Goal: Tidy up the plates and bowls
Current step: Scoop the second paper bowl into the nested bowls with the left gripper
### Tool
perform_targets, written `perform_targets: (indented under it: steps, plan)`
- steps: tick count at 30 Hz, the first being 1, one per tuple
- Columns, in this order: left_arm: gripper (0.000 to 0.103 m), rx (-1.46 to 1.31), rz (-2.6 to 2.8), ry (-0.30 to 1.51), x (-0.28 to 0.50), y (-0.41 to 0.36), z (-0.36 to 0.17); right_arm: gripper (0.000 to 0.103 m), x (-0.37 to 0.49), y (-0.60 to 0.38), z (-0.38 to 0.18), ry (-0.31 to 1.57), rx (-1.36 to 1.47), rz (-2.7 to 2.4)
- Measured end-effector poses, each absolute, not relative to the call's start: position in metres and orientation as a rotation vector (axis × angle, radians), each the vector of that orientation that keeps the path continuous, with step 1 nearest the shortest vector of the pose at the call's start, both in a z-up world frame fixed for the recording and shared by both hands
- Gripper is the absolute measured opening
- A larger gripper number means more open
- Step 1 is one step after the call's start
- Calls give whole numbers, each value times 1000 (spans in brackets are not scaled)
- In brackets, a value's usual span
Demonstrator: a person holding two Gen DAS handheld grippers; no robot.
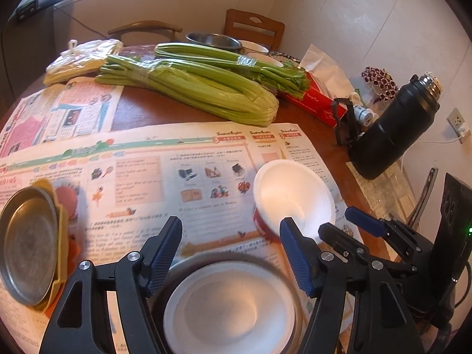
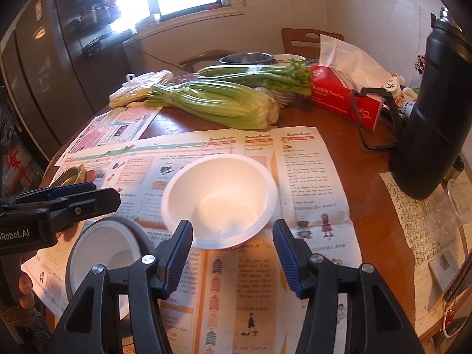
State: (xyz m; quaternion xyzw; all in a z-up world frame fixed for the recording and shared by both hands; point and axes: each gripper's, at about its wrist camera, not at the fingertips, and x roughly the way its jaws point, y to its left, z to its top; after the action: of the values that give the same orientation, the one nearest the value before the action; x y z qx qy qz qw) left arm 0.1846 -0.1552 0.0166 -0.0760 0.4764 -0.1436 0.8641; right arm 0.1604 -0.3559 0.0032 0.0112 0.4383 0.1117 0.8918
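A white bowl with a red outer wall (image 2: 221, 197) stands on the newspaper. Its near rim lies between the fingers of my right gripper (image 2: 233, 227), whose jaws stand apart and do not touch it. The same bowl (image 1: 295, 194) and right gripper (image 1: 336, 221) show at the right in the left wrist view. A second white bowl (image 1: 230, 303) sits nested in a grey metal bowl (image 1: 180, 271), right under my open left gripper (image 1: 231, 222), which pinches nothing. At far left a metal plate (image 1: 29, 244) lies on a yellow plate (image 1: 60, 236).
Two celery bundles (image 1: 191, 88), a red tissue box (image 2: 339, 97), a metal bowl (image 1: 214, 39) and white dishes crowd the back of the round wooden table (image 2: 368, 206). A black flask (image 2: 427, 132) and a clear cup (image 2: 460, 200) stand at the right.
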Motion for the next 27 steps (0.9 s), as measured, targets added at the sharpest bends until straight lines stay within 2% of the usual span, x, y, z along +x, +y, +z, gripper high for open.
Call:
perform_targets:
  steps: [27]
  plan:
    - [70, -118, -347, 1153, 245, -204, -20, 56, 194, -368, -18, 987, 11, 213]
